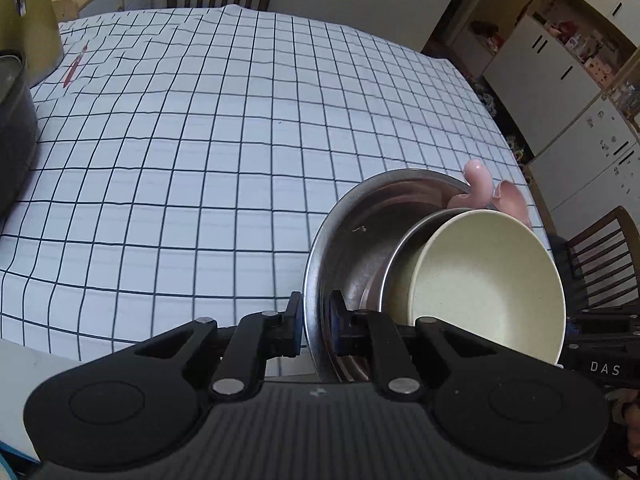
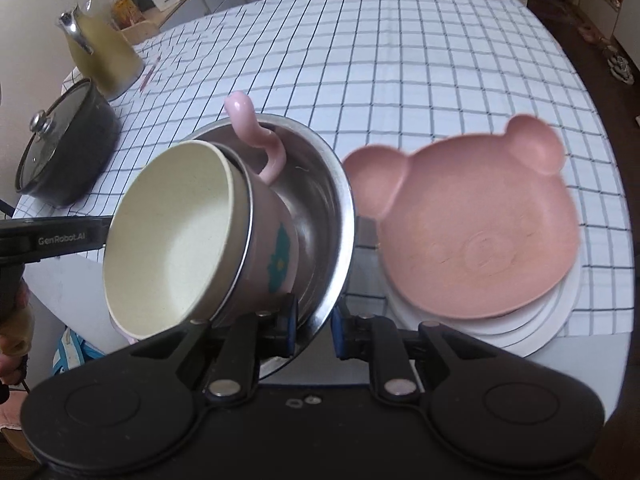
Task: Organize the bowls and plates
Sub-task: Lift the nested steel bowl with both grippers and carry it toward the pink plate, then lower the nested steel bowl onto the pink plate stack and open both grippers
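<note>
Currently both grippers are clamping the same steel bowl [image 1: 340, 248] by its rim, one pad inside and one outside: left gripper [image 1: 316, 322] on the bowl's left edge, right gripper [image 2: 314, 328] on the opposite edge. Bowl is being held tilted on its side, off the desk [image 1: 200, 160], which is covered in a checked cloth. Nested inside it are sitting a pink mug [image 2: 272, 240] with a teal flower print and a curled pink handle [image 2: 256, 136] sticking up past the steel rim, and a cream bowl [image 2: 168, 240] seated in the mug's mouth. Whole stack is leaning toward the left gripper in the right wrist view.

Just beside the steel bowl, on the desk's near right, a pink bear-shaped plate [image 2: 472, 232] is lying on top of a stack of white plates [image 2: 552, 320]. Far left of the desk: black pot [image 2: 64, 160] with glass lid, yellow kettle [image 2: 100, 56] behind it, red pen [image 1: 74, 66] lying nearby.
</note>
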Demonstrator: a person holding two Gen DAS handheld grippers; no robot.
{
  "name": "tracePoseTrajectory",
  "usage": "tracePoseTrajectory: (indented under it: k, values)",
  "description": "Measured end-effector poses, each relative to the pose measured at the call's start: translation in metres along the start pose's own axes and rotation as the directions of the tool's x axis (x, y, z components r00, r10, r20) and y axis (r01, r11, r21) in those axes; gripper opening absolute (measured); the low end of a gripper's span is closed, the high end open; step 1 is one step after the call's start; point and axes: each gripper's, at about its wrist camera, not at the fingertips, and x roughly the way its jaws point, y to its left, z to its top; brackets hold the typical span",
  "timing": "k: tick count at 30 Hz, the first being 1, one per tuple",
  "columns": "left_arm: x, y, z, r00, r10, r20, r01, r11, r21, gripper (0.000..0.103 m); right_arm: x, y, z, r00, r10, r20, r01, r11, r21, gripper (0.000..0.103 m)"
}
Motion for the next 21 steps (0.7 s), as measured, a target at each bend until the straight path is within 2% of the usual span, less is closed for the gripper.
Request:
tracePoseTrajectory:
  k: [5, 15, 21]
  values:
    - [-0.002, -0.029, 0.008, 1.000, -0.018, 0.023, 0.018, 0.999, -0.026, 0.012, -0.015, -0.023, 0.011, 1.000, 0.002, 0.015, -0.001, 1.000, -0.023, 0.017]
    - [0.028, -0.100, 0.020, 0.999, 0.024, 0.042, -0.021, 0.997, -0.070, 0.012, -0.040, -0.089, 0.042, 0.999, 0.013, 0.029, -0.010, 0.996, -0.090, 0.016]
    - [0.052, -0.134, 0.020, 0.998, 0.056, 0.034, -0.052, 0.993, -0.110, 0.012, -0.040, -0.133, 0.051, 1.000, 0.020, -0.005, -0.021, 0.992, -0.121, 0.016]
